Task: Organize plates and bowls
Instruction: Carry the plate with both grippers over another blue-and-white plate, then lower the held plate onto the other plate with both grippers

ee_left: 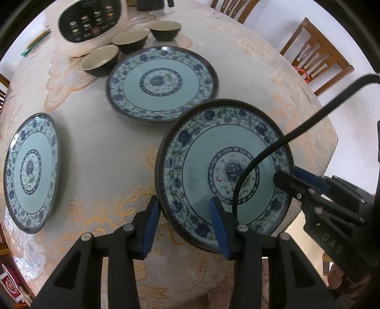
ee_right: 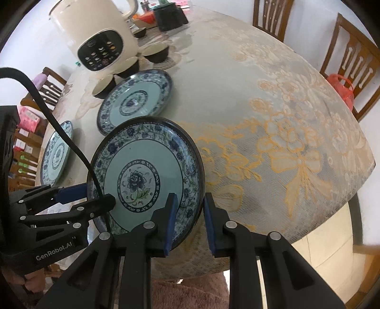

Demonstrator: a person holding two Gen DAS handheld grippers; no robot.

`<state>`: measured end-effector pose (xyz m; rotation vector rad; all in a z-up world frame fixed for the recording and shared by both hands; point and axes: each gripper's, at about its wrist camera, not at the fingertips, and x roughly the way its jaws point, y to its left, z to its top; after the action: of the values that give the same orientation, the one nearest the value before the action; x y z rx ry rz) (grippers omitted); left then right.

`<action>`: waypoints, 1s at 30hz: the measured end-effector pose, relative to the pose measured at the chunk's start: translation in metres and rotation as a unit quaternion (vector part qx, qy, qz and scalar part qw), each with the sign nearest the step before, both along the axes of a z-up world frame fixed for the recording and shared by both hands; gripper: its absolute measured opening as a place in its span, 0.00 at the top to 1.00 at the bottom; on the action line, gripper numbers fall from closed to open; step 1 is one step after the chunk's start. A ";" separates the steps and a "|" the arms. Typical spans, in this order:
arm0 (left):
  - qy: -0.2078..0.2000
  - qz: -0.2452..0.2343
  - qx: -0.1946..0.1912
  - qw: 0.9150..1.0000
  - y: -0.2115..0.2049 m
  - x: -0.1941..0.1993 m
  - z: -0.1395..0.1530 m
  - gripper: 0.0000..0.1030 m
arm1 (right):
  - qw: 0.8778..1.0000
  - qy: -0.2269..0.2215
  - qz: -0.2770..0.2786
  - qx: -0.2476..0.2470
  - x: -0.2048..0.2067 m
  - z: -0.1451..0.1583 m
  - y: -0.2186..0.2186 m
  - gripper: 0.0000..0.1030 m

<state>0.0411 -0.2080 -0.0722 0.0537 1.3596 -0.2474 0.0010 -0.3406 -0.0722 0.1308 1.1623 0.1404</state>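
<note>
Both grippers are holding the same plate [ee_left: 228, 171] by opposite edges, over the near edge of the counter [ee_left: 249, 71], which is covered by a flowered cloth. The left gripper [ee_left: 182, 223] is clamping the plate's rim nearest that camera, one blue pad under the dark edge and the other lying on the patterned face, so its jaws are standing only as far apart as the rim is thick. The right gripper [ee_right: 190, 221] is pinching the rim on the other side in the same way, its jaws nearly closed around the edge. The plate is tilting slightly, its face toward the cameras.

Two matching plates are lying flat on the counter: one [ee_left: 161, 84] beyond the held plate and one [ee_left: 30, 171] off to the left. Three dark bowls [ee_left: 133, 41] are sitting in a row behind the far plate, just beside a cream rice cooker [ee_left: 87, 21].
</note>
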 end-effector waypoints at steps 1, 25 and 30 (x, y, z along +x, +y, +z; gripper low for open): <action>-0.001 0.003 -0.001 1.000 0.005 -0.002 0.002 0.57 | 1.000 -0.001 0.004 -0.001 0.001 0.001 0.004 0.76; -0.028 0.094 -0.021 0.995 0.106 -0.016 0.033 0.57 | 0.996 -0.009 0.092 -0.020 0.025 0.017 0.094 0.76; -0.030 0.114 -0.024 0.993 0.124 -0.016 0.035 0.57 | 0.995 -0.006 0.100 -0.017 0.031 0.018 0.111 0.76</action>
<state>0.0255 -0.0836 -0.0370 -0.1319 1.2866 -0.0858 0.0322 -0.2299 -0.0537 -0.0175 1.1649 0.2984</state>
